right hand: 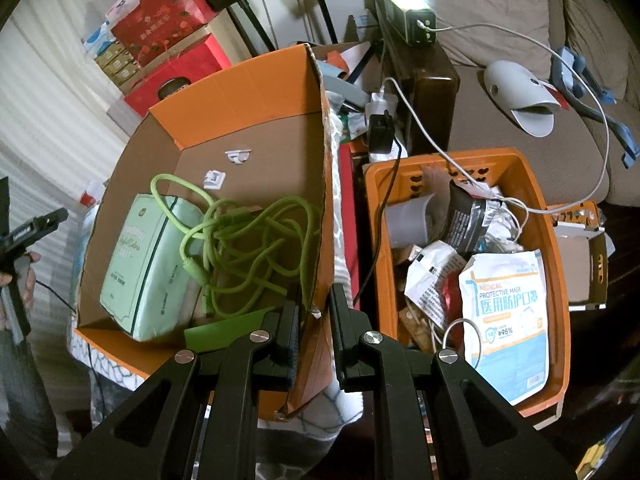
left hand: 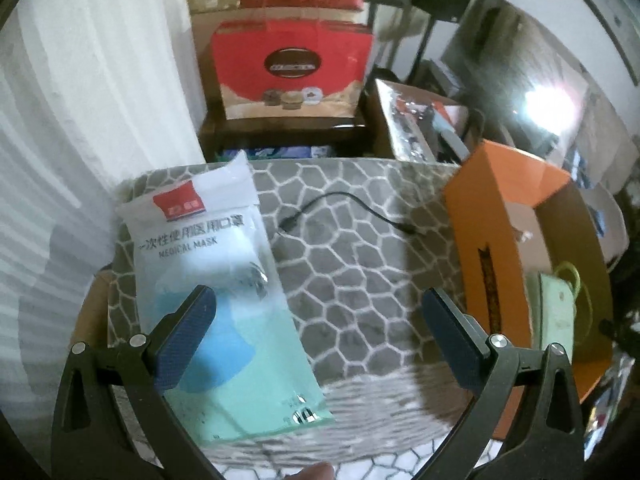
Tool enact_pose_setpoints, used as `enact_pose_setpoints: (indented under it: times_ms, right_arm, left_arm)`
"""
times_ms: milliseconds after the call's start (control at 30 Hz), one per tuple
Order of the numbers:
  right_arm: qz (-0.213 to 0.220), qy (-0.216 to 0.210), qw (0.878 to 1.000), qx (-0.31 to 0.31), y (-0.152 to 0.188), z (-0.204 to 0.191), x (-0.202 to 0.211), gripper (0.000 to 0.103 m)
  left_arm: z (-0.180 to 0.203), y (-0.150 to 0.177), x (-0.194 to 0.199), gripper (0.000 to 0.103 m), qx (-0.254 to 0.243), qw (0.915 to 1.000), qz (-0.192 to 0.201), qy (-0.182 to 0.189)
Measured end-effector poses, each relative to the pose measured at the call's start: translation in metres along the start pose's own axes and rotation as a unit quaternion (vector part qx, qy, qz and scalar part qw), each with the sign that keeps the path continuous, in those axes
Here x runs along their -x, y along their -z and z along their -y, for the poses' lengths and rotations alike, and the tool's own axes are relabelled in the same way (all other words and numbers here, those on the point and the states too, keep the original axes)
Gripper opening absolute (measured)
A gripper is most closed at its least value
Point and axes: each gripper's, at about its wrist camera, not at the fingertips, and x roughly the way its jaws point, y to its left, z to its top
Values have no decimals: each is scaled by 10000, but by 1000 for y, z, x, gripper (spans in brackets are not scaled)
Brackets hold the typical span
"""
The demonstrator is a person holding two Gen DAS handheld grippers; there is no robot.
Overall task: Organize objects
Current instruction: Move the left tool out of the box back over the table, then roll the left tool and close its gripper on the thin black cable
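Grey honeycomb mat [left hand: 352, 280]: it is covering the surface, carrying everything here.
Mask packet [left hand: 216, 280]: it is lying along the mat's left edge.
Left gripper [left hand: 316, 320]: its jaws are standing wide open, one blue pad over the packet, gripping nothing.
Black cable [left hand: 344, 208]: it is lying near the mat's far edge.
Orange box [right hand: 248, 120]: it is sitting at the mat's right edge, holding a green pack [right hand: 148, 264] and green cord [right hand: 240, 248].
Right gripper [right hand: 314, 304]: its fingers are clamping the box's right wall.
Orange crate [right hand: 552, 240]: it is sitting right of the box.
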Motion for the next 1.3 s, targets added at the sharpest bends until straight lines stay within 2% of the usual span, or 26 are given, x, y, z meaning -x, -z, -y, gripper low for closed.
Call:
enact_pose_setpoints:
  times_ms: [267,533,733,867,1133,1300]
  right_arm:
    - [6,7,10000,11,-1,-1,0,13]
    - [-3,80,9999,62,-1,-4,0,13]
    - [-7,80,9999,62,0,-5,0,13]
    - [-10,95,9999,68,1,-4,0,13]
    - [7,74,10000,34,1,-3,-1,13]
    - [5,73,10000,33,2,-3,-1,13]
  left_arm:
    - [-11,-25,-43,103,147,9989,-351,261]
    - [9,-37,-77,101,372,9947,-754,597]
    - [37,-43,-91,95,341,9938,-911,535]
    - [48,-44,-102,85,523,9922,-1057,404]
    - [64,-47,-128,62,776,9862,-1368,521]
    - [65,-50,-133,58,1097,9842,-1283,531]
